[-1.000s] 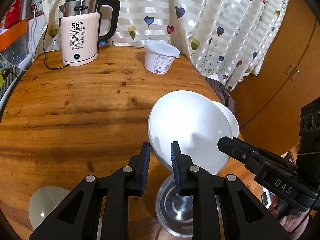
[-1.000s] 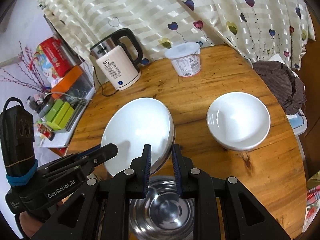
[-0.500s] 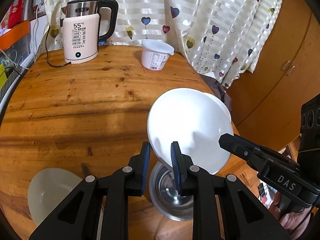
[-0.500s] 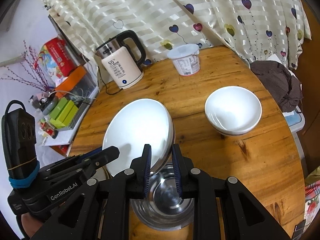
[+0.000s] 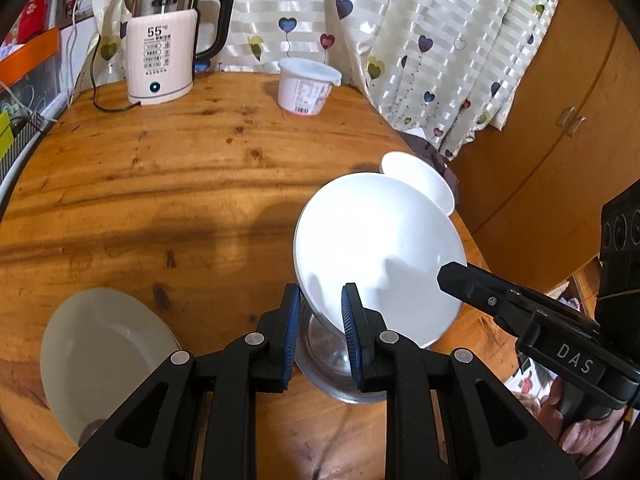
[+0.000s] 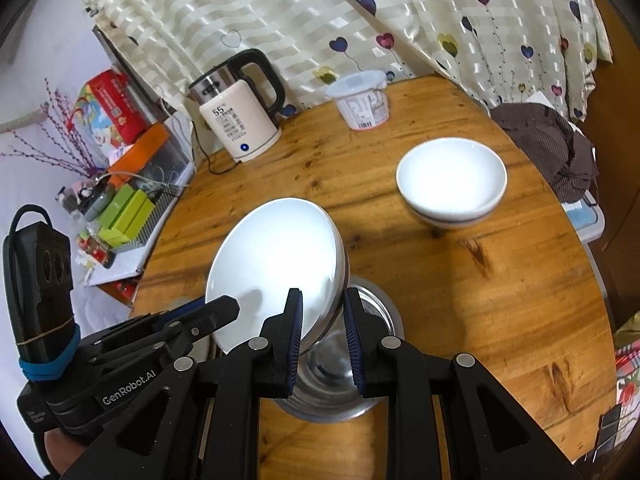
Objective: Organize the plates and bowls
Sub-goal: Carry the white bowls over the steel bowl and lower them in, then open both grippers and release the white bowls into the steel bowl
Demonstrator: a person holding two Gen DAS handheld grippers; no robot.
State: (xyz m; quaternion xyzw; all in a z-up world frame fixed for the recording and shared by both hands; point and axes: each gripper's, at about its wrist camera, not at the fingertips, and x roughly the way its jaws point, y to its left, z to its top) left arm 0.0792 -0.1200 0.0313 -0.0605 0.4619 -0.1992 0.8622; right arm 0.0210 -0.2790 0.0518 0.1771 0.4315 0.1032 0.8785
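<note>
A large white plate [image 5: 376, 240] hangs tilted above the wooden table, held by its rim from both sides. My left gripper [image 5: 320, 330] is shut on its near-left rim, and my right gripper [image 6: 322, 330] is shut on the opposite rim [image 6: 320, 304], where a metallic edge shows behind the white face. Each gripper appears in the other's view: the right gripper [image 5: 452, 278] and the left gripper [image 6: 224, 308]. Directly under the plate a steel bowl [image 6: 380, 314] rests on the table. A white bowl [image 6: 452, 180] stands farther right. A pale plate [image 5: 100, 352] lies at the near left.
At the back of the round table [image 5: 160, 184] stand an electric kettle [image 5: 164, 48] with its cord and a lidded white tub [image 5: 306, 88]. Curtains hang behind. A dark cloth [image 6: 552, 148] sits off the right edge, a wooden cabinet [image 5: 560, 120] beyond, and cluttered shelves [image 6: 128, 208] to the left.
Both grippers drew back toward the near table edge with the plate still held. The kettle, tub and white bowl look farther off; more of the pale plate and steel bowl shows.
</note>
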